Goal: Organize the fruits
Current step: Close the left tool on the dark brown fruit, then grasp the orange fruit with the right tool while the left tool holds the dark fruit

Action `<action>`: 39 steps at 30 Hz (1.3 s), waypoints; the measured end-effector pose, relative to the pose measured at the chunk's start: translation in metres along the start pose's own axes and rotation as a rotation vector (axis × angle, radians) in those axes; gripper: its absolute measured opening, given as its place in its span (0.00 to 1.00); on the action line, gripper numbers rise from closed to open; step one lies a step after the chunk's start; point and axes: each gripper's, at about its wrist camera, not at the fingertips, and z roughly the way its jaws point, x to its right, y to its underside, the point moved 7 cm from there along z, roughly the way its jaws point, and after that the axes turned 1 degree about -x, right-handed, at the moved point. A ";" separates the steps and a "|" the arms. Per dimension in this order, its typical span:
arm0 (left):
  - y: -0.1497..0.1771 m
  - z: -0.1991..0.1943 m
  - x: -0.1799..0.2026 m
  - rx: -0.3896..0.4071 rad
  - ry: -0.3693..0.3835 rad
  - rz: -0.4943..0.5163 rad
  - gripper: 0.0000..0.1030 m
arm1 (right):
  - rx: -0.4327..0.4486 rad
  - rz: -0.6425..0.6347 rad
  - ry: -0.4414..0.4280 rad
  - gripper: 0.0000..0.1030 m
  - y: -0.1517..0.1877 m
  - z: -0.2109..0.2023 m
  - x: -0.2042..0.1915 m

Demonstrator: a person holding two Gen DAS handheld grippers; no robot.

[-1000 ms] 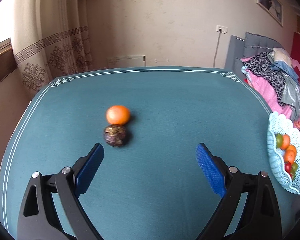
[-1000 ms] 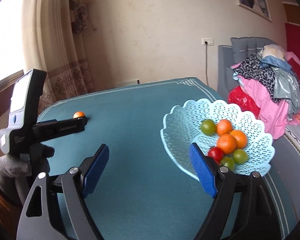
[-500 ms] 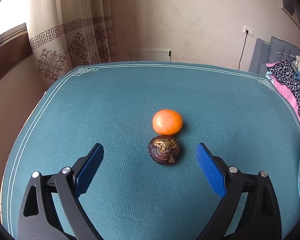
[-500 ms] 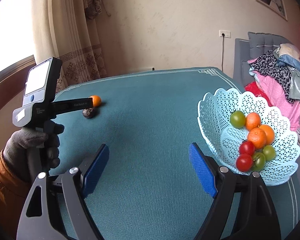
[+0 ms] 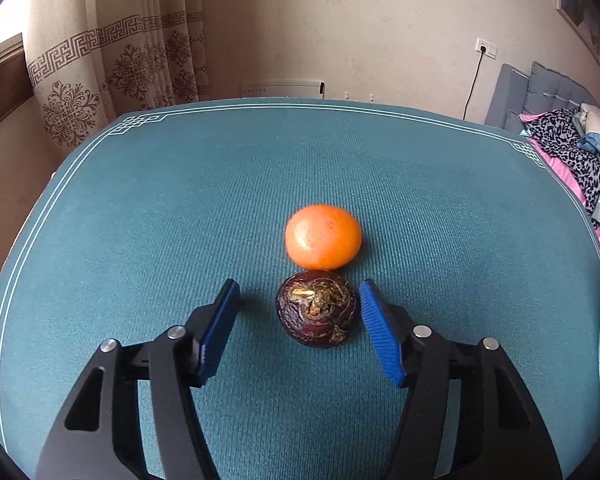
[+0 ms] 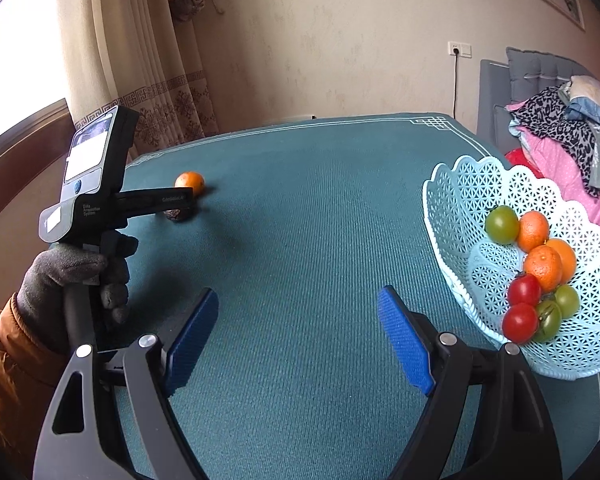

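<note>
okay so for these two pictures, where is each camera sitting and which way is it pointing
Left wrist view: sits on the left gripper, looking forward and down at the dark fruit between its closing jaws, not yet gripped.
Right wrist view: sits on the right gripper, looking across the table toward the basket; a gloved hand shows.
Shared: the orange, dark fruit, table.
</note>
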 end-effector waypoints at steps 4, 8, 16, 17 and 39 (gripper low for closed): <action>0.002 0.001 0.003 -0.004 0.034 0.000 0.52 | -0.017 -0.010 -0.006 0.79 -0.001 0.007 -0.006; 0.005 -0.001 0.006 -0.001 0.059 0.004 0.42 | -0.037 -0.013 -0.014 0.79 -0.004 0.017 -0.008; 0.002 -0.015 -0.005 0.039 0.045 -0.027 0.42 | -0.054 -0.032 -0.022 0.79 -0.022 0.042 -0.017; 0.000 -0.020 -0.009 0.052 0.033 -0.031 0.42 | -0.056 -0.040 -0.025 0.79 -0.025 0.046 -0.019; -0.028 -0.051 -0.113 0.133 -0.148 -0.237 0.42 | -0.151 -0.124 -0.188 0.75 -0.089 0.166 -0.135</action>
